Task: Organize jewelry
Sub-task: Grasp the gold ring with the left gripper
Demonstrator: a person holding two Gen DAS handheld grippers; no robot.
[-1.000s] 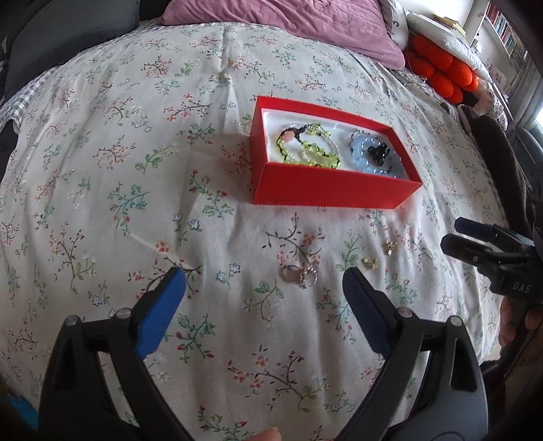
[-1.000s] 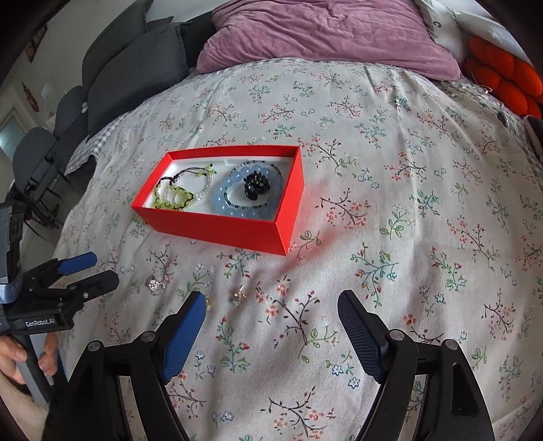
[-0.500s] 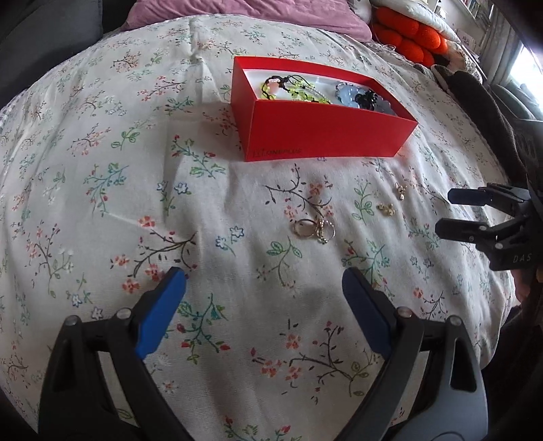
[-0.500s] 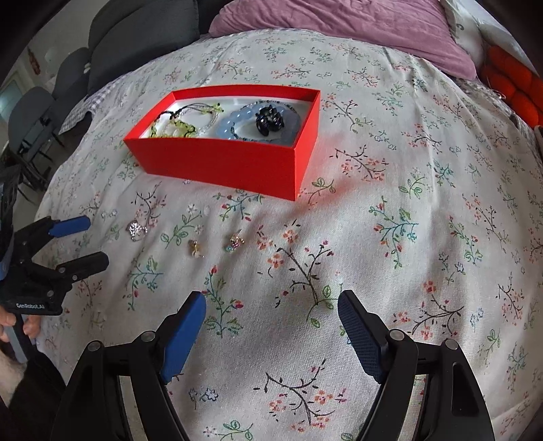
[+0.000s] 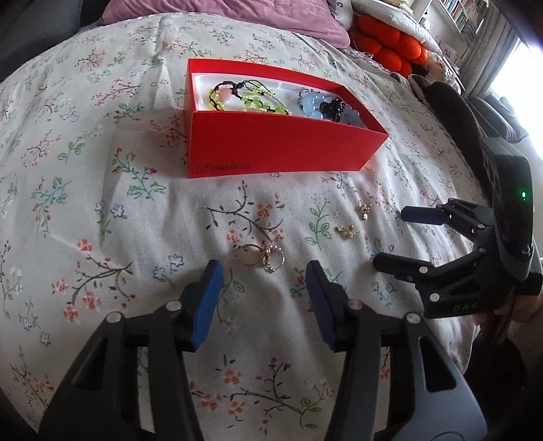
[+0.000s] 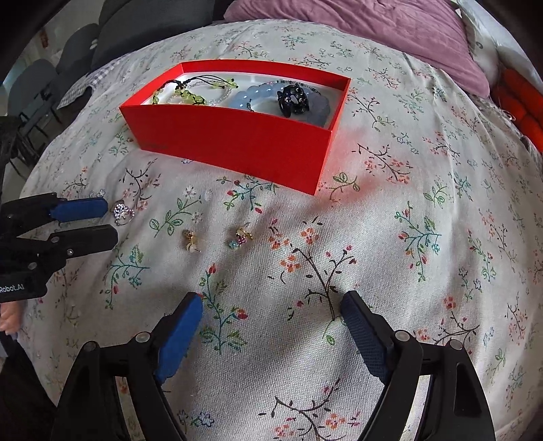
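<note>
A red box sits on the floral bedspread and holds green, blue and black bead bracelets; it also shows in the right wrist view. Two rings lie just ahead of my left gripper, which is open with narrowed jaws and empty. In the right wrist view the rings lie at the left gripper's tips. Two small gold earrings lie to the right; they show in the right wrist view. My right gripper is open and empty, short of the earrings.
A purple pillow lies at the far end of the bed. Orange cushions and dark clothing lie at the right edge. Grey chairs stand beyond the bed's left side.
My left gripper has moved forward to the rings and its jaws have narrowed. My right gripper has moved closer to the earrings and box, still open.
</note>
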